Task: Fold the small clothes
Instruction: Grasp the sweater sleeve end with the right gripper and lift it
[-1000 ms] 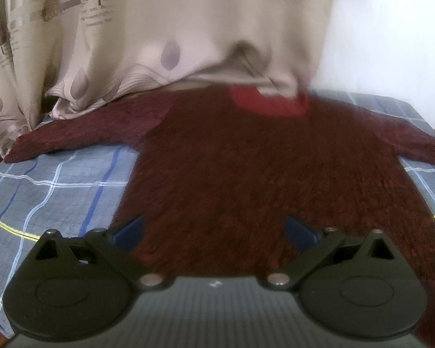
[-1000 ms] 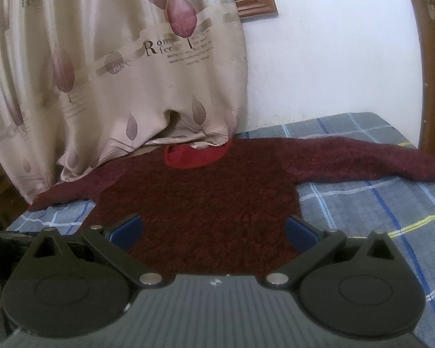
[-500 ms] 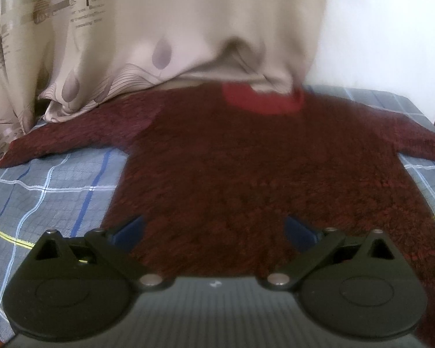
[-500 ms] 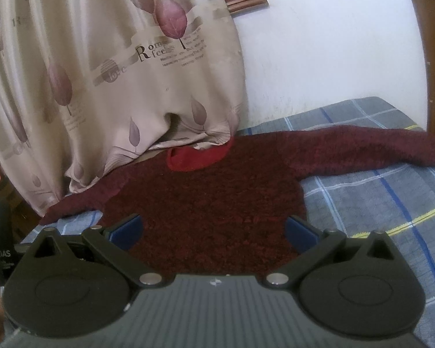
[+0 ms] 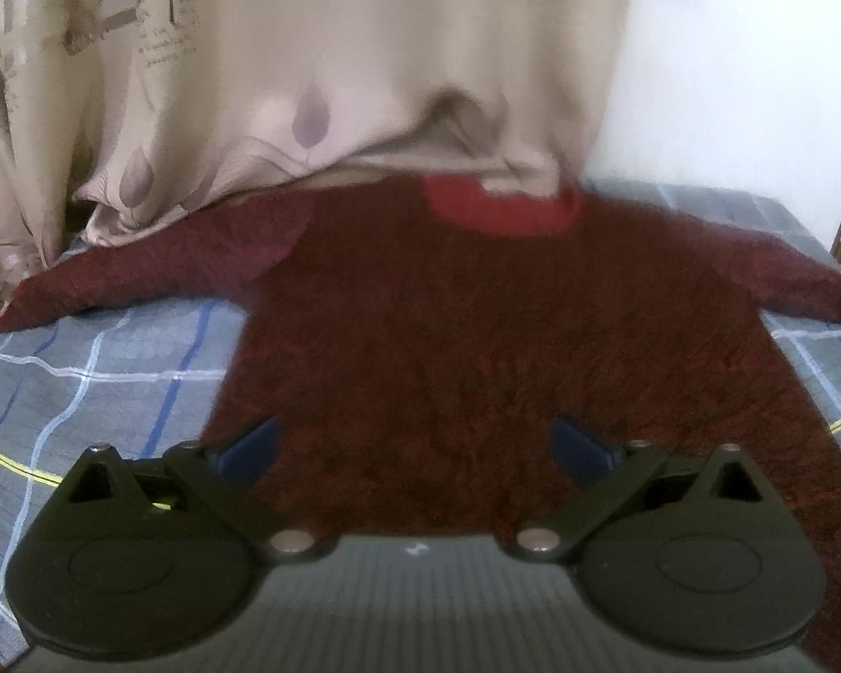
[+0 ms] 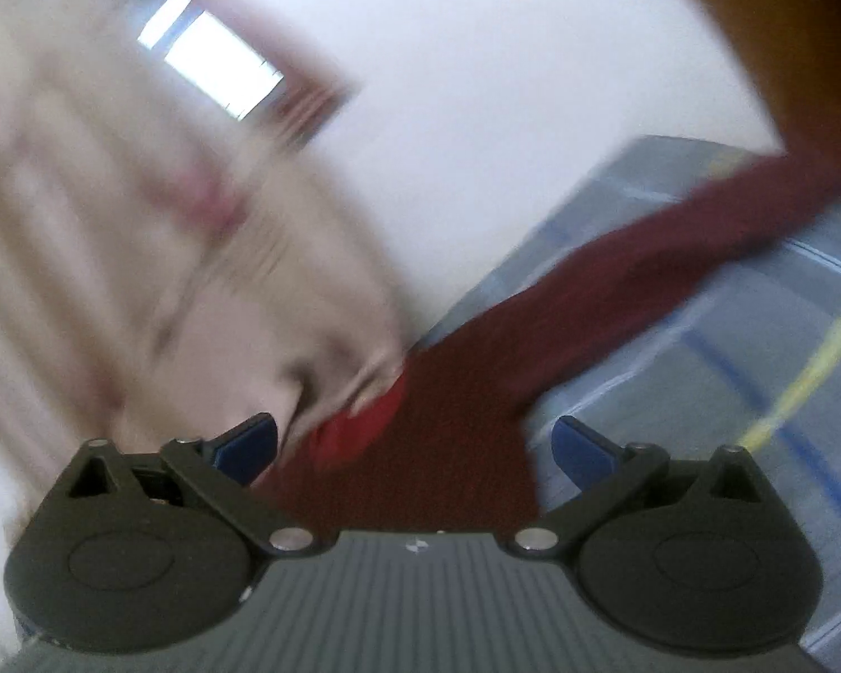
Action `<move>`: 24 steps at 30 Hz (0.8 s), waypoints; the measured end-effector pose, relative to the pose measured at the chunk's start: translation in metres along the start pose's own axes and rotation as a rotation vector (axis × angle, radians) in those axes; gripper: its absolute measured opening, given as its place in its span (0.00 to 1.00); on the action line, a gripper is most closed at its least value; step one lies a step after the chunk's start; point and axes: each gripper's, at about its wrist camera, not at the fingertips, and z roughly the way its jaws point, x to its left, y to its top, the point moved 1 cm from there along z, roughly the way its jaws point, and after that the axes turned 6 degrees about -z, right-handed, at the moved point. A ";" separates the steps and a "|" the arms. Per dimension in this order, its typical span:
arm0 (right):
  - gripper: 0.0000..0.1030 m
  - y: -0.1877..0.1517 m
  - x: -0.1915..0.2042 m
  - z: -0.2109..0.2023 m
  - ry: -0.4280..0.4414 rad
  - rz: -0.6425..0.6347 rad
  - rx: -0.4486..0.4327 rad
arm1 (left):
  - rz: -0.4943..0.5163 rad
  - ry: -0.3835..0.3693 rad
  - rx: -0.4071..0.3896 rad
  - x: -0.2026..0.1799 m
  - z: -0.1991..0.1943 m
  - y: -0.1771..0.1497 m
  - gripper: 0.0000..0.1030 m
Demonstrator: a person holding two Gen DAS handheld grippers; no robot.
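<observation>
A fuzzy maroon knit sweater [image 5: 476, 336] with a red neck lining lies flat, front up, on the blue-grey plaid bed sheet [image 5: 84, 381], collar away from the camera and touching the beige leaf-print curtain [image 5: 308, 84], both sleeves stretched out sideways. The left gripper [image 5: 415, 446] hovers over the hem with its fingers spread wide, holding nothing. The right gripper [image 6: 415, 446], likewise spread and empty, is rolled over in a blurred view; the right sleeve [image 6: 645, 275] runs away to its right, so that hand looks nearer to take it.
</observation>
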 end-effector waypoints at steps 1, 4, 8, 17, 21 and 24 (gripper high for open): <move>0.96 0.010 -0.020 -0.002 -0.017 0.062 -0.034 | -0.001 -0.001 -0.006 0.001 -0.002 0.001 1.00; 0.93 0.037 -0.075 -0.008 -0.080 0.236 -0.127 | -0.009 -0.004 -0.012 0.004 -0.008 0.004 1.00; 0.88 0.060 -0.133 -0.011 -0.138 0.411 -0.211 | -0.014 0.004 -0.009 0.006 -0.010 0.006 1.00; 0.72 0.073 -0.181 0.017 -0.148 0.538 -0.237 | -0.015 0.008 -0.009 0.002 -0.013 0.014 1.00; 0.60 0.087 -0.185 0.024 -0.182 0.581 -0.240 | -0.015 0.005 -0.007 -0.001 -0.014 0.015 1.00; 0.50 0.084 -0.186 0.018 -0.235 0.627 -0.244 | -0.023 -0.002 0.000 0.000 -0.014 0.016 1.00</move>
